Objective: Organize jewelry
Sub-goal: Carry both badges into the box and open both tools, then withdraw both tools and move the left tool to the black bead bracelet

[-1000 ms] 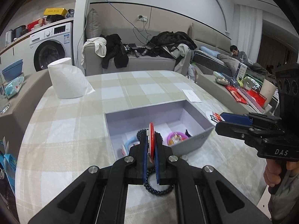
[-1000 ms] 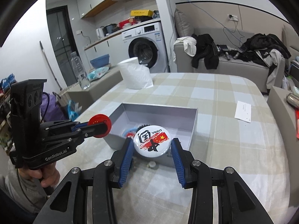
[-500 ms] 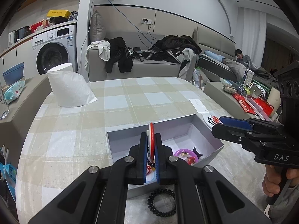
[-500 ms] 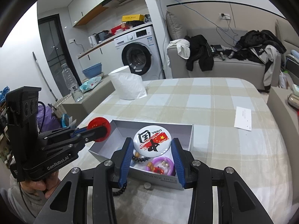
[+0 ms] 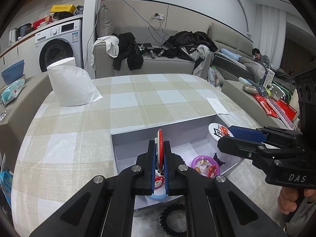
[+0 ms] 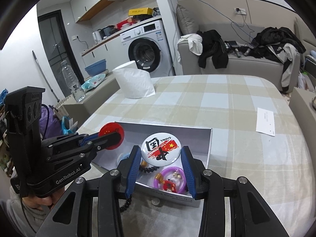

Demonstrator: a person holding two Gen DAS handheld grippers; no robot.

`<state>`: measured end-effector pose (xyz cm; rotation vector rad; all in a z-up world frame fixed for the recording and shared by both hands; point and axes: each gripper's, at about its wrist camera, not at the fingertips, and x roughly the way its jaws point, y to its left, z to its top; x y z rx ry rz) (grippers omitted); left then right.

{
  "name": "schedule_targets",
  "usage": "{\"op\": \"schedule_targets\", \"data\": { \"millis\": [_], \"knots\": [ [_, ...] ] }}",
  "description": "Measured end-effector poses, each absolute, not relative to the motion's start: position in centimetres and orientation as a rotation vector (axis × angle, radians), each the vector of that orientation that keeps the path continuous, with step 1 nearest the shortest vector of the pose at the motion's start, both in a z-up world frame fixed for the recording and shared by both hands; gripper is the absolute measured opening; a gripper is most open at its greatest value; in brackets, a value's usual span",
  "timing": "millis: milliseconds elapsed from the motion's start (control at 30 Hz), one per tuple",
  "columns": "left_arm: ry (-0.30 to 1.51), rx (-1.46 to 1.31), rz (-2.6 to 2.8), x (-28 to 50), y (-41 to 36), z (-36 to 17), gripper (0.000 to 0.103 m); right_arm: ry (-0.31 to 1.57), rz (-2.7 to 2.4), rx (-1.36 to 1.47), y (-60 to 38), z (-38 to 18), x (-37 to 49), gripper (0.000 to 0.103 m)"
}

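Observation:
A grey open box (image 5: 138, 136) (image 6: 209, 144) sits on the checked tablecloth. My left gripper (image 5: 159, 148) is shut on a red round badge (image 5: 160, 144) held edge-on above the box; the badge also shows in the right wrist view (image 6: 111, 131). My right gripper (image 6: 161, 158) is shut on a white "CHINA" badge (image 6: 160, 149) above the box, and this badge also shows in the left wrist view (image 5: 217, 133). Inside lie a purple ring (image 6: 169, 179), a blue ring (image 5: 156, 196) and small charms. A black bead bracelet (image 5: 171, 221) lies on the cloth in front of the box.
A white paper roll (image 5: 69, 83) stands at the table's far left. A white card (image 6: 265, 121) lies on the right of the cloth. A small round stud (image 6: 155, 201) lies in front of the box. A sofa with clothes (image 5: 158, 55) stands behind the table.
Both grippers have risen and moved forward over the box, each still holding its badge. The box now sits lower and nearer in both views.

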<state>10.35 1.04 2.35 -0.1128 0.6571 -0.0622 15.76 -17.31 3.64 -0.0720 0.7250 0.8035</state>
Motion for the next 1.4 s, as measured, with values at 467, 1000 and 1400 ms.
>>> {"op": "schedule_targets", "data": {
  "millis": [467, 1000, 1400],
  "knots": [
    [0.712, -0.089, -0.066, 11.1, 0.3, 1.2, 0.003, 0.755, 0.817, -0.12, -16.3, 2.3, 15.7, 0.04],
    [0.7, -0.094, -0.059, 9.7, 0.1, 2.4, 0.033, 0.731, 0.794, -0.115, -16.9, 3.1, 15.0, 0.062],
    [0.632, -0.114, -0.01, 5.9, 0.8, 3.5, 0.102, 0.684, 0.744, -0.112, -20.1, 4.8, 12.5, 0.103]
  ]
}}
